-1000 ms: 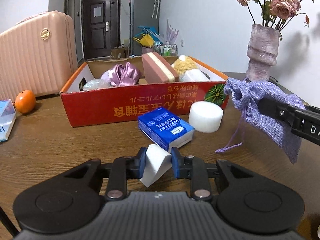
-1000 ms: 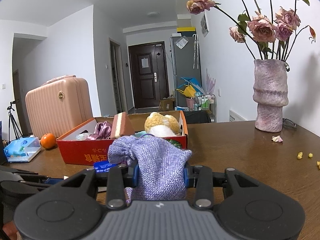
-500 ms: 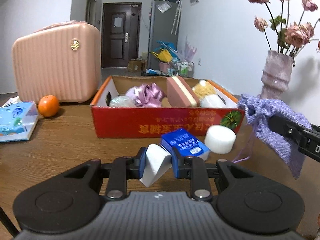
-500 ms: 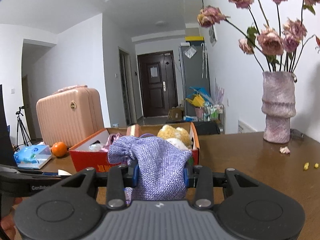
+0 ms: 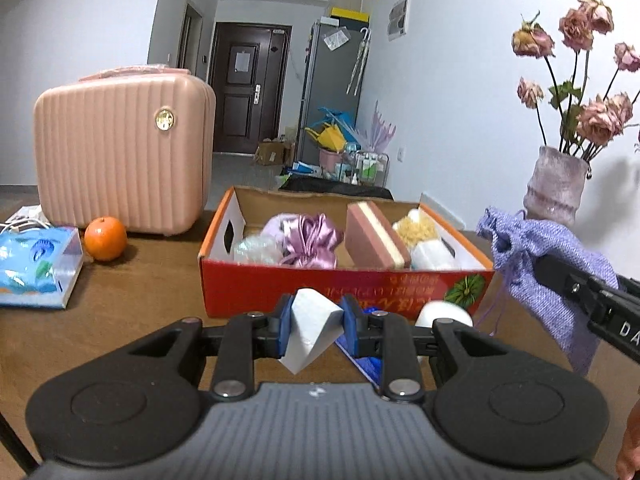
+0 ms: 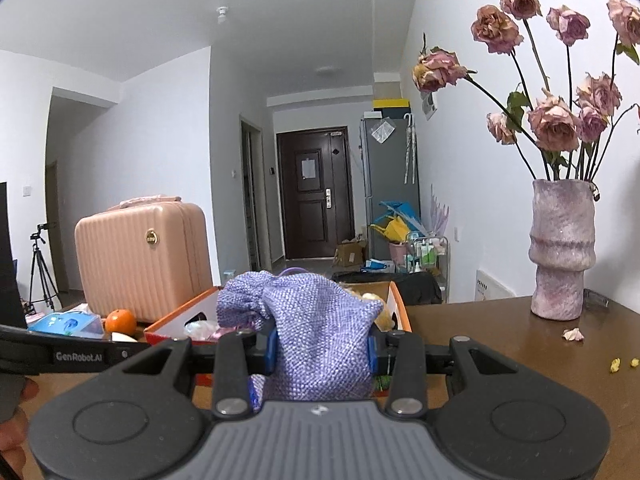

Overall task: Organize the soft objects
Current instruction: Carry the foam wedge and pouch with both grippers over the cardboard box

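Left wrist view shows the left gripper [image 5: 314,329] pinching a white wedge-shaped sponge [image 5: 310,330] between its blue pads, the wedge's point hanging below them; beyond it stands a red cardboard box [image 5: 320,290] on the wooden table [image 5: 132,300], holding a pink satin pouch [image 5: 308,240], a pink and cream sponge block [image 5: 374,240], a yellow fluffy sponge [image 5: 416,229] and some pale items that are hard to make out; just in front of the box, partly hidden by the gripper, lie a blue packet [image 5: 368,360] and a white round puff [image 5: 442,314]; to the left sit an orange [image 5: 105,238], a blue tissue pack [image 5: 34,266] and a pink suitcase [image 5: 120,152]; at the right edge the right gripper [image 5: 560,280] clamps a purple drawstring bag [image 5: 520,248], which hangs in the air beside the box's right corner, its cord dangling; a vase of dried roses [image 5: 556,196] stands behind it.

Right wrist view shows the same purple drawstring bag [image 6: 316,328] squeezed between the right gripper's [image 6: 320,350] pads, its gathered mouth flopping to the left; the red cardboard box [image 6: 400,312] lies directly behind it, and the left gripper's arm [image 6: 76,354] reaches in from the left.
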{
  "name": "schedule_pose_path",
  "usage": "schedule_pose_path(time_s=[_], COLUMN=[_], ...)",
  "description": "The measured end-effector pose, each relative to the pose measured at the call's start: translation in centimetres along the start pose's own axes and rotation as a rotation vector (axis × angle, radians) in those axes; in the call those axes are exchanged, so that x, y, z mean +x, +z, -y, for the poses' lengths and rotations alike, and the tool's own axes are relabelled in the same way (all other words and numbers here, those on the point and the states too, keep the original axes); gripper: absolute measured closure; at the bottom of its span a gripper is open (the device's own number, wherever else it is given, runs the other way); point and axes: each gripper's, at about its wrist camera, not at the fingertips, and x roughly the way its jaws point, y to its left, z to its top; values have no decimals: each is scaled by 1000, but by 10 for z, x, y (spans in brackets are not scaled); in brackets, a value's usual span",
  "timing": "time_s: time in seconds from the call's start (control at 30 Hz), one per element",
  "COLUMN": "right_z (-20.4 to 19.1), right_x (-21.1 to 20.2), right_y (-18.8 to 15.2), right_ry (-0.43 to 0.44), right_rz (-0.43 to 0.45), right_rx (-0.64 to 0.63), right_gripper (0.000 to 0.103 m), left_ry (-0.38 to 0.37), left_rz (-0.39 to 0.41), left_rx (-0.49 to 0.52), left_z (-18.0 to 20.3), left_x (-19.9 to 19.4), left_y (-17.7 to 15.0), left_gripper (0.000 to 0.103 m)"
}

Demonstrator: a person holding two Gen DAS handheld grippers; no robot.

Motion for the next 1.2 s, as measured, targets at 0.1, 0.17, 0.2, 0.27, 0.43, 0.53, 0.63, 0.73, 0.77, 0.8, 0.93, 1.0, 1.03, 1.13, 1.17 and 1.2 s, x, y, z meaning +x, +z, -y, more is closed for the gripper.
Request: schedule_pose_path(time_s=[0.1, 0.17, 0.2, 0.27, 0.43, 0.53, 0.63, 0.73, 0.77, 0.8, 0.93, 1.0, 1.03, 1.13, 1.17, 1.2], right_z=[-3, -5, -7, -9, -11, -11, -10, -8, -7, -7, -6, -6, -5, -6, -6, -7], right_x=[5, 9, 11, 17, 32, 41, 53, 64, 68, 73, 89, 97, 101, 113, 116, 120], right_y=[4, 5, 6, 7, 12, 15, 19, 22, 23, 24, 27, 28, 29, 32, 32, 33], right_ry=[-10, -15, -17, -21, -27, -36, -44, -50, -50, -51, -52, -53, -53, -53, -51, -51], right_rz=[8, 11, 12, 15, 26, 35, 41, 46, 45, 45, 47, 48, 49, 51, 51, 51], right_rx=[10, 12, 13, 13, 16, 22, 27, 33, 35, 36, 36, 37, 37, 36, 34, 32], right_gripper=[65, 65, 65, 65, 65, 65, 65, 65, 65, 65, 65, 65, 65, 65, 65, 65], left_ry=[-4, -6, -5, -1, 5, 2, 4, 4, 4, 6, 11, 17, 20, 24, 27, 29], left_rz=[17, 32, 41, 57, 93, 104, 114, 123, 127, 129, 130, 128, 129, 133, 135, 136], left_rx=[-3, -4, -3, -4, -10, -18, -21, -28, -29, -30, -31, -32, -32, -38, -40, -42], left_z=[-2, -3, -3, -5, -5, -4, -4, -4, -3, -3, -3, -3, -4, -6, -7, -7], left_x=[1, 2, 3, 5, 12, 19, 27, 37, 41, 44, 57, 63, 65, 72, 75, 78], left_y=[7, 13, 15, 20, 32, 40, 46, 53, 56, 58, 64, 66, 66, 70, 72, 73], left_gripper=[76, 76, 76, 76, 76, 76, 76, 76, 76, 76, 76, 76, 76, 76, 76, 76])
